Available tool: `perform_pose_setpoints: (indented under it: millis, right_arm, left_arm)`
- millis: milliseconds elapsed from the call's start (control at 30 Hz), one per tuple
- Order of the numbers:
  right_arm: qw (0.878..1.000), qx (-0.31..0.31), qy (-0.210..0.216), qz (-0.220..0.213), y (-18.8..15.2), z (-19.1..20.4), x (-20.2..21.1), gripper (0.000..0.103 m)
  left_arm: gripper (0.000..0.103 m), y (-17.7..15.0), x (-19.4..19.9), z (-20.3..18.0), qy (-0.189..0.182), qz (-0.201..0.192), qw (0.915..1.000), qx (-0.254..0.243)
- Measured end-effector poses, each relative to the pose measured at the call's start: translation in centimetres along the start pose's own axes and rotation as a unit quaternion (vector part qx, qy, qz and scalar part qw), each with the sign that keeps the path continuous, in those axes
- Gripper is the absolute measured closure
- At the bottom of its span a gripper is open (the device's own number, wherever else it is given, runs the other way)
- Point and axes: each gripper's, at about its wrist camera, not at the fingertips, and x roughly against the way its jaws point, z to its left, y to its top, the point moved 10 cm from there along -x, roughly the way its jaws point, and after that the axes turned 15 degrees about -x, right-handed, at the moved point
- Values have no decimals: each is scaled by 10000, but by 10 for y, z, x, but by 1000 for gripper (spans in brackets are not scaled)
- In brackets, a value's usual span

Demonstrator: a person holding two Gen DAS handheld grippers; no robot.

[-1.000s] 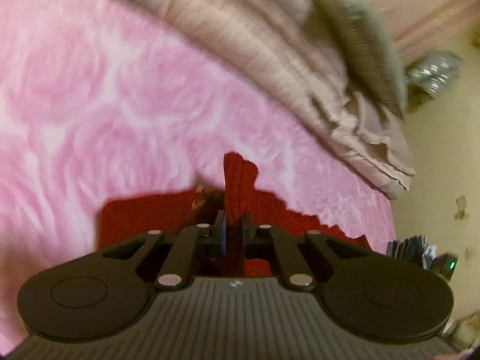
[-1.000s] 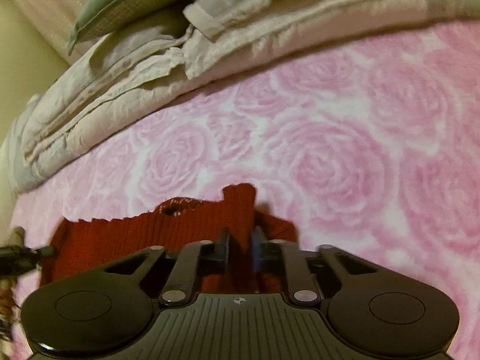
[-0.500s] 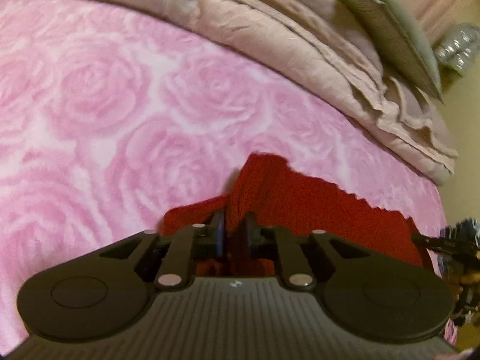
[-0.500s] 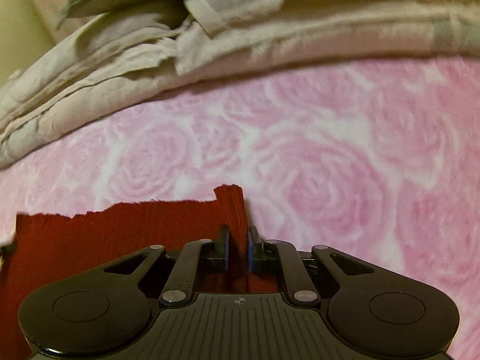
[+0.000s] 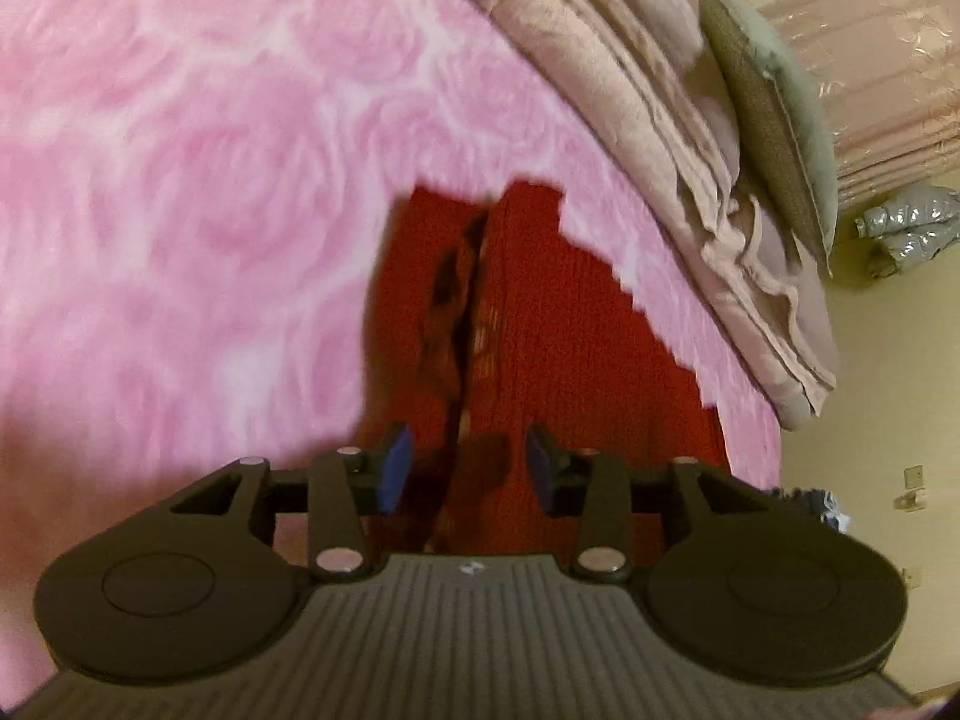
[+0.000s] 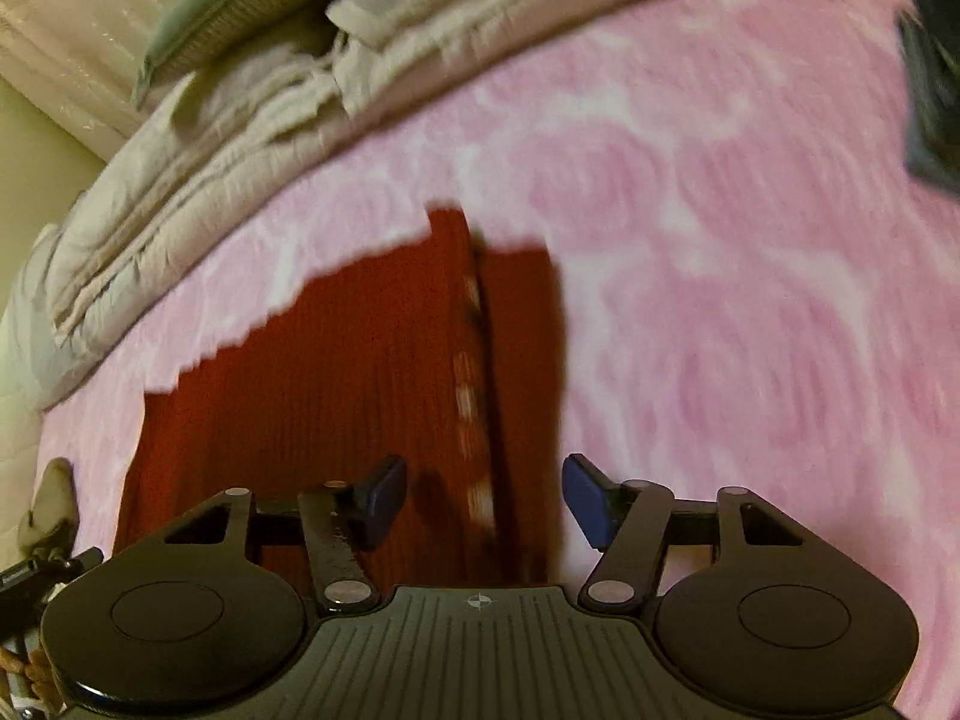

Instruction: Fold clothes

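1. Left wrist view: the left gripper [image 5: 468, 468] has just been opening; its blue pads [image 5: 396, 468] stand apart and press on nothing, with the red knit garment [image 5: 540, 324] lying below and between them. The garment rests on the pink rose-patterned bedspread [image 5: 180, 180], running from the gripper toward 12 o'clock, with a dark seam or fold down its middle.
2. It looks soft, light and ribbed, likely to drape and stretch, not slip. Best taken at an edge or corner, pinching both layers.
3. The near end of the garment is hidden under the gripper body; motion blur smears the weave. A folded beige quilt [image 5: 660, 138] lies at 1 o'clock.
4. Right wrist view: the right gripper [image 6: 486, 492] has likewise just been opening and holds nothing; the garment [image 6: 336, 372] spreads from 12 toward 9 o'clock.
5. Whether the pale marks along the seam are a label or stitching I cannot tell. A dark blurred shape at 2 o'clock is unidentifiable.
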Motion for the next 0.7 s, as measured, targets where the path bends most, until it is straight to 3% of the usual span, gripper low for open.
perform_pose_setpoints:
  millis: [33,100,267,400,433,467,500,567,600,633,700]
  right_arm:
    - [9999,-95,33,93,-8,-3,-1,63]
    - [9994,-236,64,255,-19,-9,-5,91]
    - [9996,-243,-35,-168,-6,-13,0,96]
    - [9986,-493,-127,-134,-8,-28,-6,96]
    - [9987,-493,-130,-73,-11,-29,-9,95]
    - [9988,-469,-111,-69,-13,-28,-9,95]
    - [9987,-484,-106,-126,-13,-27,-8,94]
    - [9983,-556,-47,-182,-14,-27,-1,65]
    - [9978,-575,-116,-300,-16,-29,4,38]
    - [9973,-575,-149,-433,-18,-30,10,32]
    - [9965,-748,-104,-346,-29,-35,12,32]
  left_arm:
    - [71,-8,1,-1,-38,59,10000,54]
    - [93,-17,-3,-4,-210,126,9997,37]
    - [96,-7,9,11,86,-309,9994,-136]
    - [97,-18,8,26,337,-56,9993,-154]
    - [93,-19,7,23,328,-34,9993,-187]
    - [82,-20,6,20,324,-14,9992,-217]
    - [76,-20,8,19,385,-34,9991,-199]
    - [66,-24,12,18,334,-74,9994,-90]
    - [64,-26,14,17,308,-91,9995,-33]
    - [59,-31,14,18,267,-77,9996,63]
    - [58,-40,14,20,184,-50,9995,254]
